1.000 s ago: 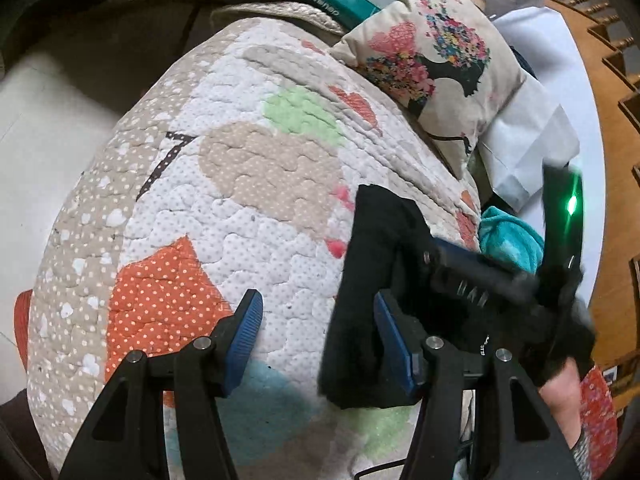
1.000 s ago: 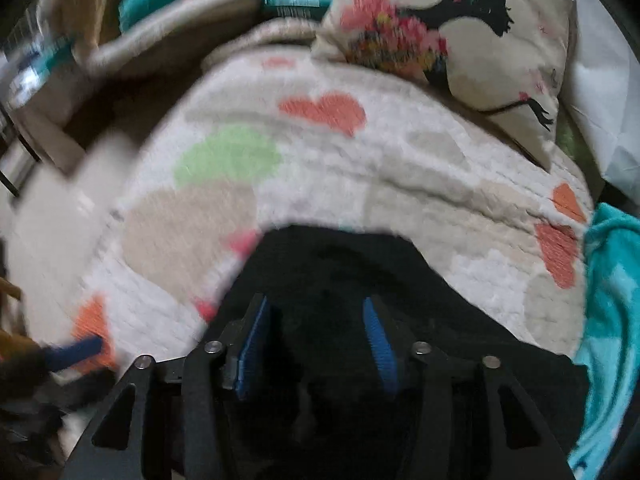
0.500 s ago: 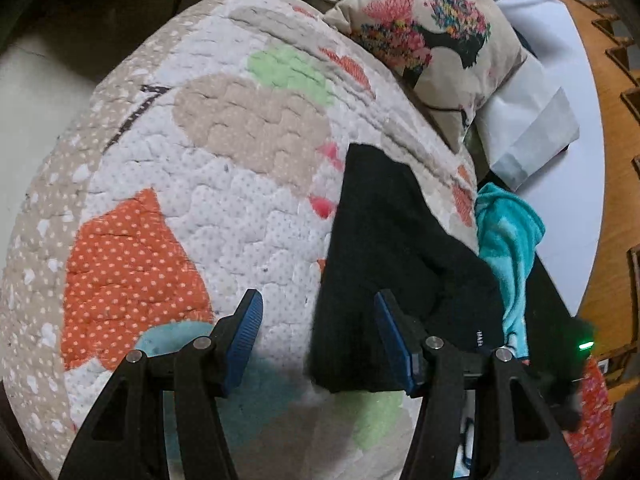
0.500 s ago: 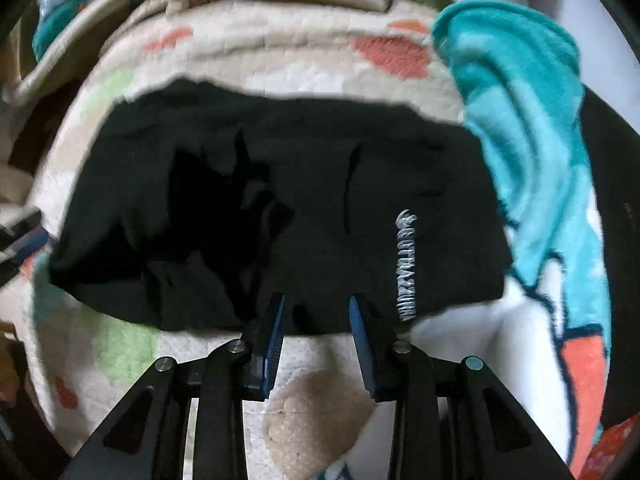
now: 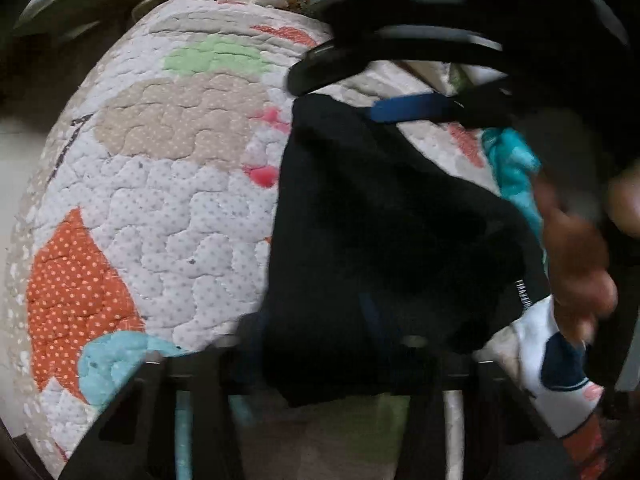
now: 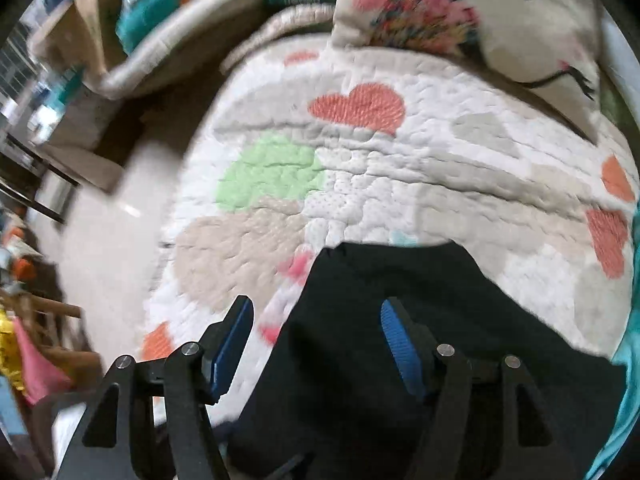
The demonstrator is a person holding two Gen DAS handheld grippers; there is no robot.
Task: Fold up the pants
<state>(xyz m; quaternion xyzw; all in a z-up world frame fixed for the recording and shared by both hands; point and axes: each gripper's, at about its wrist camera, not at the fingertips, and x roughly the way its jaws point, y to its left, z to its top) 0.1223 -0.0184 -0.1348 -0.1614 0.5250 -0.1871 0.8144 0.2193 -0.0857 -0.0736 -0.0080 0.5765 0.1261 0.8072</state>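
Note:
The folded black pants (image 5: 380, 232) lie on the patchwork quilt (image 5: 168, 208), with a small white logo at their right edge. My left gripper (image 5: 312, 332) is blurred at the near edge of the pants. Its jaws are closing, and the cloth is bunched between and over its fingers. My right gripper (image 6: 318, 340) hovers above the far left corner of the pants (image 6: 400, 288). Its jaws are opening and nothing is held; the pants' left edge lies below the gap. In the left wrist view, one of its blue pads (image 5: 412, 107) shows above the pants, beside a blurred hand (image 5: 572, 264).
A flowered cushion (image 6: 480, 20) rests at the back of the quilt (image 6: 400, 168). A teal cloth (image 5: 516, 168) lies right of the pants. The pale floor (image 6: 104, 240) drops off to the left, with clutter and furniture beyond it.
My left gripper slid right onto the pants' near edge and its jaws narrowed. My right gripper left the logo edge, swung back over the far left corner and spread its jaws.

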